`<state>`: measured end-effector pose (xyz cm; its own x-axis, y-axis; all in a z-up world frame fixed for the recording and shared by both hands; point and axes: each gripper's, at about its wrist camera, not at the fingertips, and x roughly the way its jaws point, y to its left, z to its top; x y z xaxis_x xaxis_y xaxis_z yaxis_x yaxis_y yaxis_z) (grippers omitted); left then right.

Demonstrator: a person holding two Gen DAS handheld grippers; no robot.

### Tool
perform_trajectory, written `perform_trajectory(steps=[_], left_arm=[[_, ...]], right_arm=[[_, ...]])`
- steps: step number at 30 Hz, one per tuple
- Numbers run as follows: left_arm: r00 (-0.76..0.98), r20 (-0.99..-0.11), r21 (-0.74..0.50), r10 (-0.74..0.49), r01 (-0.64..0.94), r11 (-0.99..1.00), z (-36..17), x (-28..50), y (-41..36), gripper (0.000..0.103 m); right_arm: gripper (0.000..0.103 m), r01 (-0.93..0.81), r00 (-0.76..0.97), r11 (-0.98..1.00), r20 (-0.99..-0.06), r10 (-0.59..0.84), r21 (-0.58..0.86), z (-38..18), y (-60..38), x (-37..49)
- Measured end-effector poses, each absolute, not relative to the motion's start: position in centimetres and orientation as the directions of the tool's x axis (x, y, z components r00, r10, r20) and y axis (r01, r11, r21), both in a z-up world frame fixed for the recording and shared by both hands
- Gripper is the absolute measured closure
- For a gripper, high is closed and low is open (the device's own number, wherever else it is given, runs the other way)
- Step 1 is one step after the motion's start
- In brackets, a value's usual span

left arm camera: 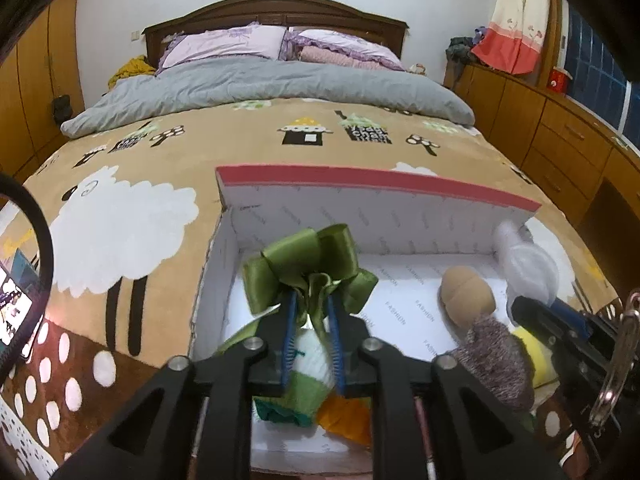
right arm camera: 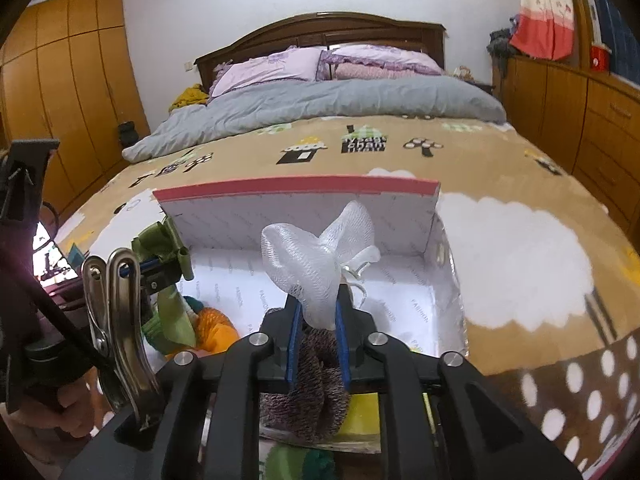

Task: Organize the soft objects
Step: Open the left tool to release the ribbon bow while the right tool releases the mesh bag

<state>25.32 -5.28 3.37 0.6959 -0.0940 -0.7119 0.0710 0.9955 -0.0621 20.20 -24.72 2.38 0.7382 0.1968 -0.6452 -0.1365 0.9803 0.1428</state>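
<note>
Left gripper (left arm camera: 312, 304) is pinched on a green satin ribbon bow (left arm camera: 310, 264), right gripper (right arm camera: 319, 312) on a white mesh pouf (right arm camera: 320, 264); both are held over the open white cardboard box (left arm camera: 360, 216) on the bed. Already boxed: tan rounded plush (left arm camera: 466, 296), grey-brown knit piece (right arm camera: 316, 384), orange mesh (right arm camera: 218, 326), green-white knit (left arm camera: 308, 380). Judged late stage: only the two held items are left to drop.

A grey duvet (left arm camera: 272, 88) lies across the bed's head end below 2 lilac pillows (left arm camera: 224, 46). A sheep-print blanket (left arm camera: 120, 216) covers the foot end; a red-hemmed curtain (left arm camera: 516, 20) hangs right.
</note>
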Motion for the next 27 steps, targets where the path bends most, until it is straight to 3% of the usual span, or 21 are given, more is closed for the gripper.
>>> perform_trajectory(steps=[2, 7, 17, 27], left_arm=[[0.692, -0.715, -0.068, -0.096, 0.068, 0.995, 3.3, 25.5, -5.2, 0.07], [0.692, -0.715, -0.062, -0.095, 0.074, 0.995, 3.4, 25.2, -5.4, 0.057], [0.714, -0.691, -0.064, -0.111, 0.093, 0.994, 5.3, 23.0, -5.3, 0.047], [0.711, -0.691, -0.089, -0.133, 0.099, 0.991, 6.4, 20.2, -4.5, 0.047]], right_arm=[[0.077, -0.137, 0.737, 0.979, -0.644, 0.203, 0.151, 2.2, -24.9, 20.2], [0.067, -0.119, 0.737, 0.98, -0.647, 0.196, 0.161, 2.2, -25.1, 20.2], [0.058, -0.121, 0.746, 0.977, -0.634, 0.205, 0.173, 3.5, -24.9, 18.7], [0.057, -0.136, 0.74, 0.975, -0.636, 0.218, 0.176, 4.6, -24.7, 16.3]])
